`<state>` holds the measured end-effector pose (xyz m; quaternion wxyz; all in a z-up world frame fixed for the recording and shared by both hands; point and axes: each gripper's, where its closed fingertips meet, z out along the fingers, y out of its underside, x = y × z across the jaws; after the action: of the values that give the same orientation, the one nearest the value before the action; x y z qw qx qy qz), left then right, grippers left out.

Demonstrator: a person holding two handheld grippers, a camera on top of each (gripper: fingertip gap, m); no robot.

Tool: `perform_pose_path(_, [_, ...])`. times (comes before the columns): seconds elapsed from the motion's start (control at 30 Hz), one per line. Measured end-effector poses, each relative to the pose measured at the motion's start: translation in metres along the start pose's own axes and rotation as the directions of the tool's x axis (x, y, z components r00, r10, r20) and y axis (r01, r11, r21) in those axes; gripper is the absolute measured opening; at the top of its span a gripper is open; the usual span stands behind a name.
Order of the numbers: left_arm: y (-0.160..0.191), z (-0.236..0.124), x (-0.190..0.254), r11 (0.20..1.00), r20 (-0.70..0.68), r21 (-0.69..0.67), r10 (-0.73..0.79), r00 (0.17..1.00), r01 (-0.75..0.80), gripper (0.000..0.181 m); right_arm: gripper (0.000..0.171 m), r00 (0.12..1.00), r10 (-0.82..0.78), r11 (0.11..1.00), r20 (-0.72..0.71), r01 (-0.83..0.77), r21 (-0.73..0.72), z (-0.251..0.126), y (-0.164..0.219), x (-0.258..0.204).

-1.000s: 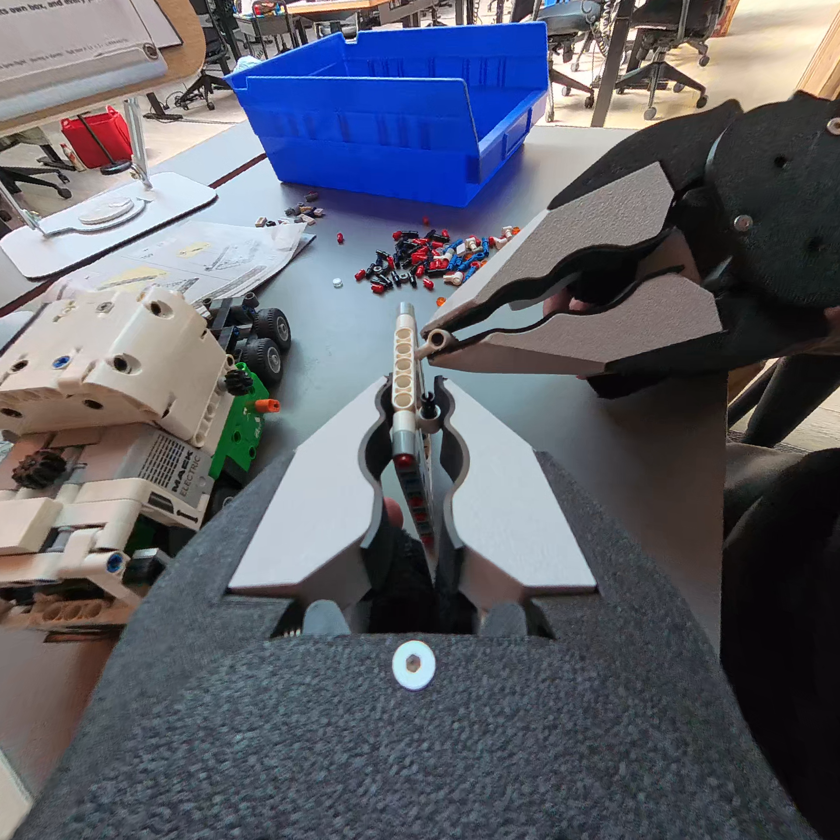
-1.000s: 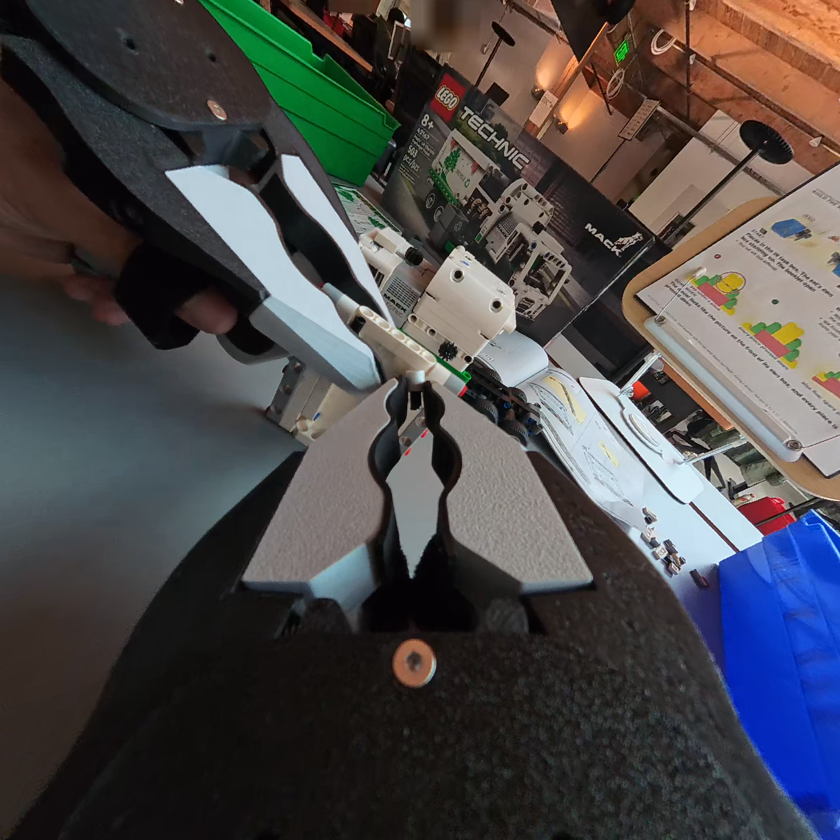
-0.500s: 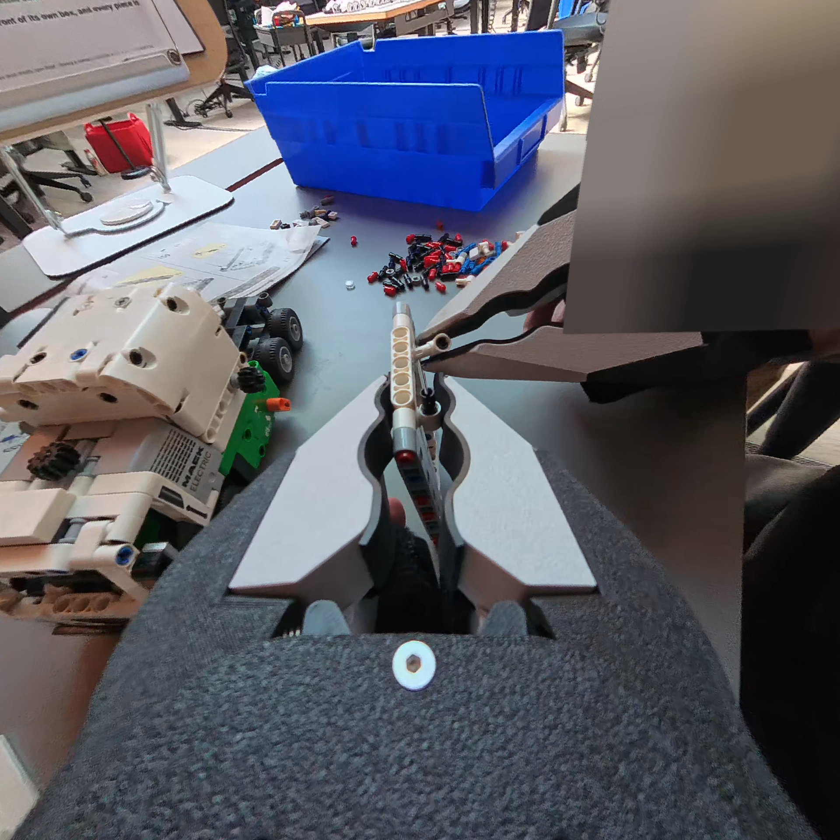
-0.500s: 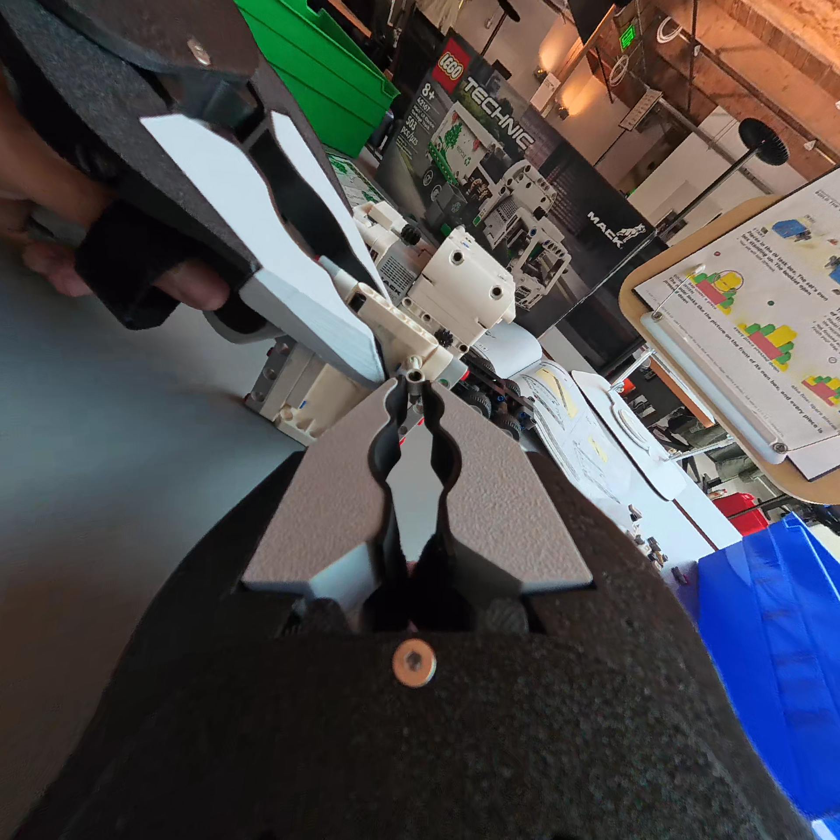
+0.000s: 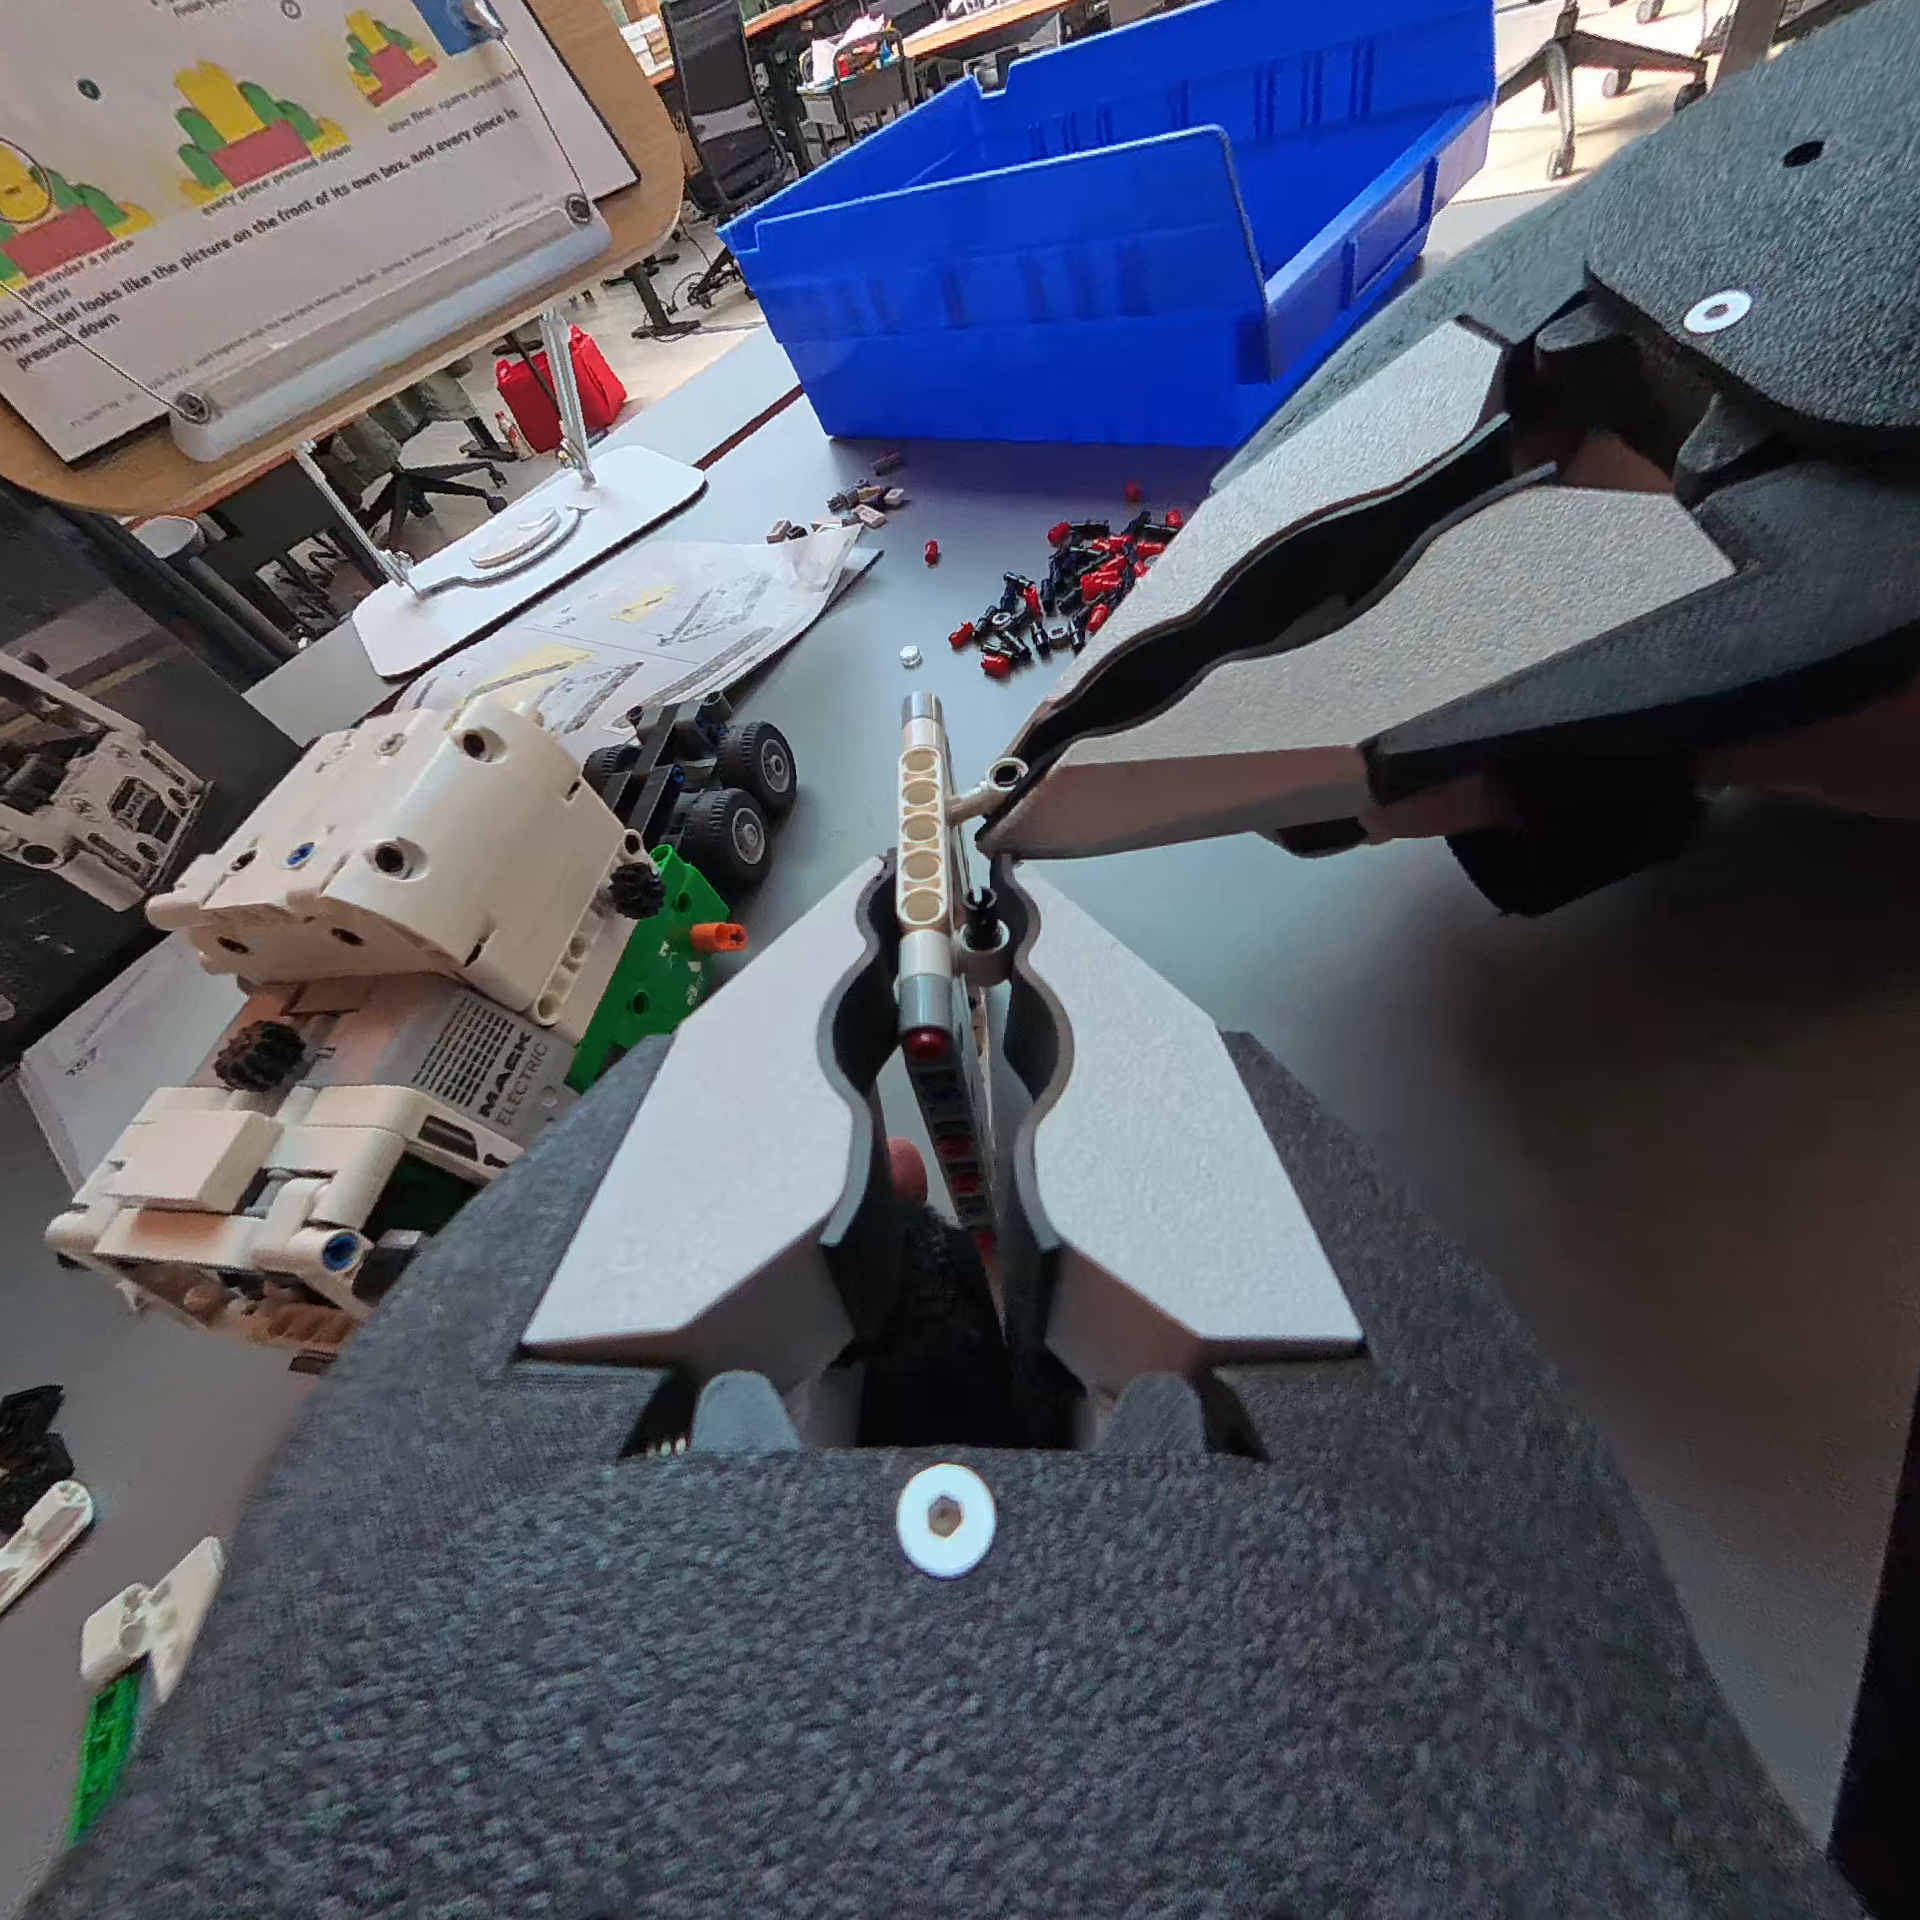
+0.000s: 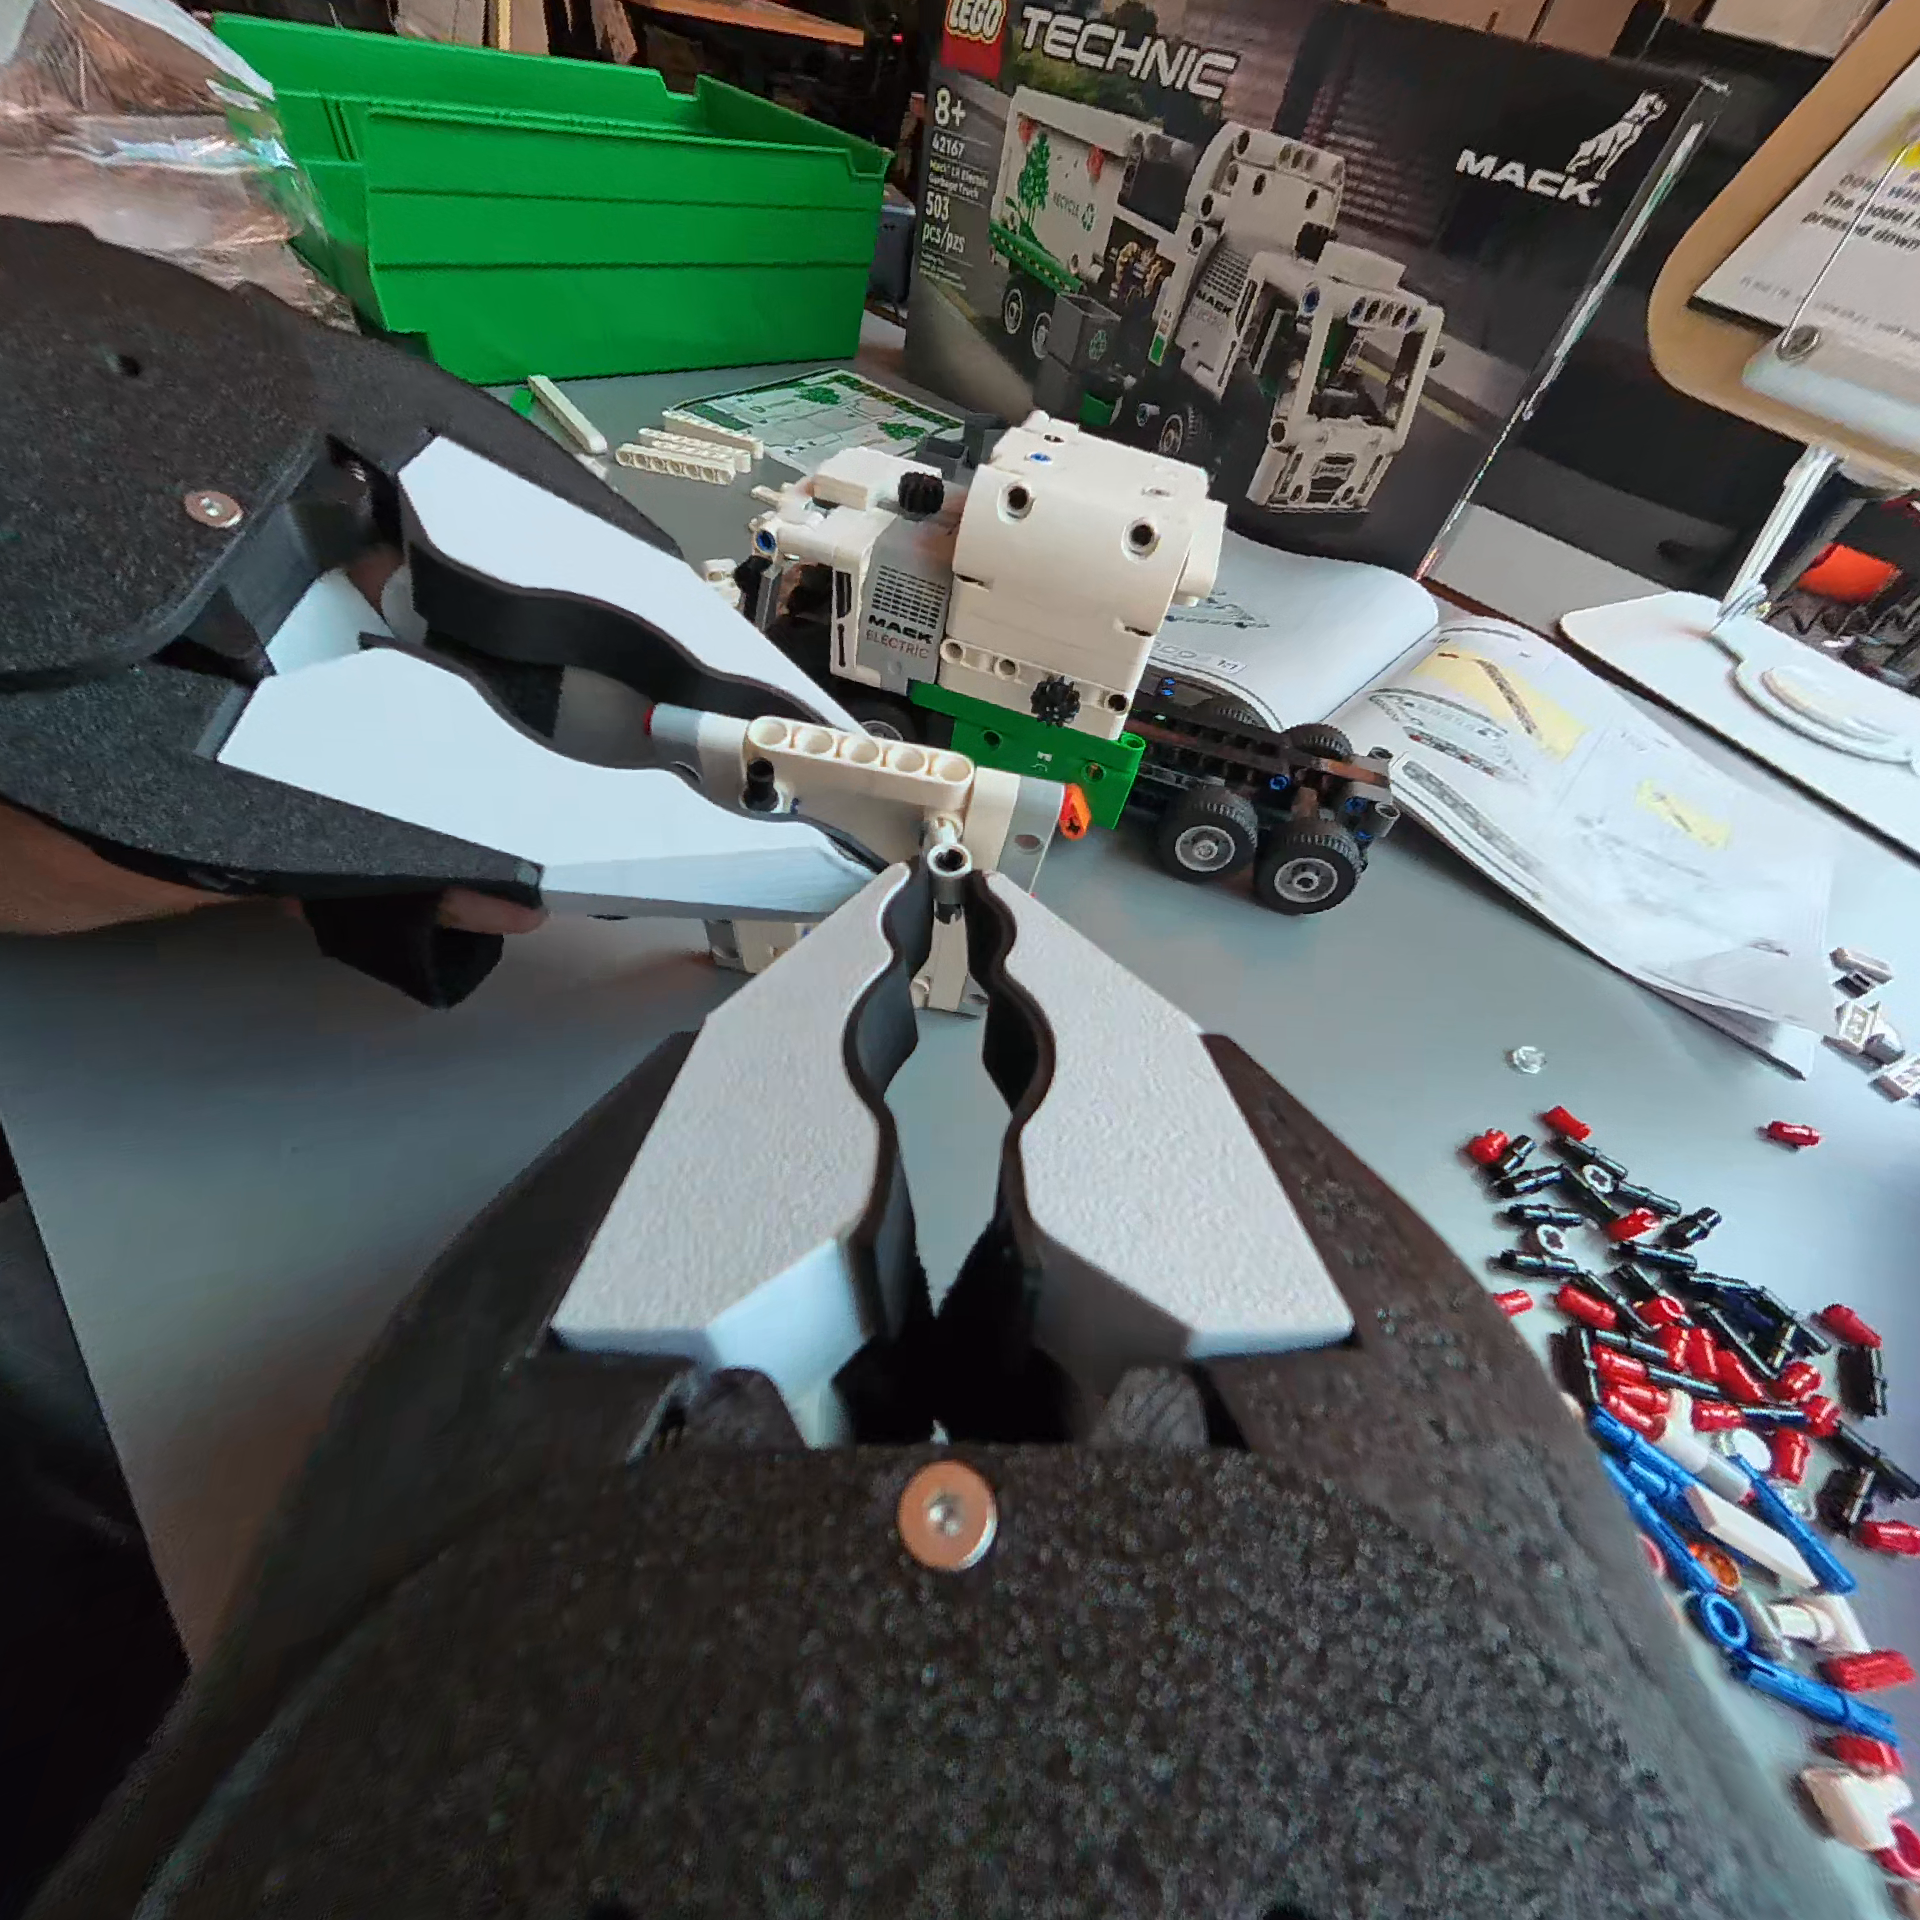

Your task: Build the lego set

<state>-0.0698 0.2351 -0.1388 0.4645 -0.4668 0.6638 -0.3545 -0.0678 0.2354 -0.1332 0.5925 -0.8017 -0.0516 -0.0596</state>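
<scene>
My left gripper (image 5: 943, 883) is shut on a small sub-assembly, a white holed beam (image 5: 920, 821) joined to grey parts, held above the table. It also shows in the right wrist view (image 6: 862, 753). My right gripper (image 6: 943, 883) is shut on a small light-grey pin (image 6: 948, 862), whose tip meets the beam's side. In the left wrist view the right gripper (image 5: 992, 805) comes in from the right with the pin (image 5: 987, 790) against the beam. The partly built white and green truck (image 5: 416, 935) stands left of my left gripper; it also shows in the right wrist view (image 6: 1039, 623).
A blue bin (image 5: 1122, 239) stands at the back, with a pile of red, black and blue pins (image 5: 1070, 592) before it. An open instruction booklet (image 6: 1558, 779), the set's box (image 6: 1299, 260), a green bin (image 6: 603, 218) and a stand with a card (image 5: 291, 208) ring the table. Both grippers' tips are close together, under 4 cm apart.
Both views have swung and the right wrist view has rolled level. The right gripper's pin has stayed against the side of the beam that the left gripper holds.
</scene>
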Motion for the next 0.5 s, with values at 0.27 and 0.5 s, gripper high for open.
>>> perform_pose_path(0.27, [-0.0014, 0.0039, 0.0006, 0.997, 0.055, -0.042, -0.066, 0.996, 0.069, 0.014, 0.004, 0.996, 0.084, 0.996, -0.001, -0.084, 0.0, -0.0008, -0.0003, 0.004])
perform_pose_path(0.5, [0.0001, 0.0058, 0.0009, 0.99, 0.079, -0.117, -0.075, 0.994, 0.084, 0.014, 0.005, 0.992, -0.073, 0.997, -0.107, 0.07, -0.032, -0.0019, -0.0002, 0.0079])
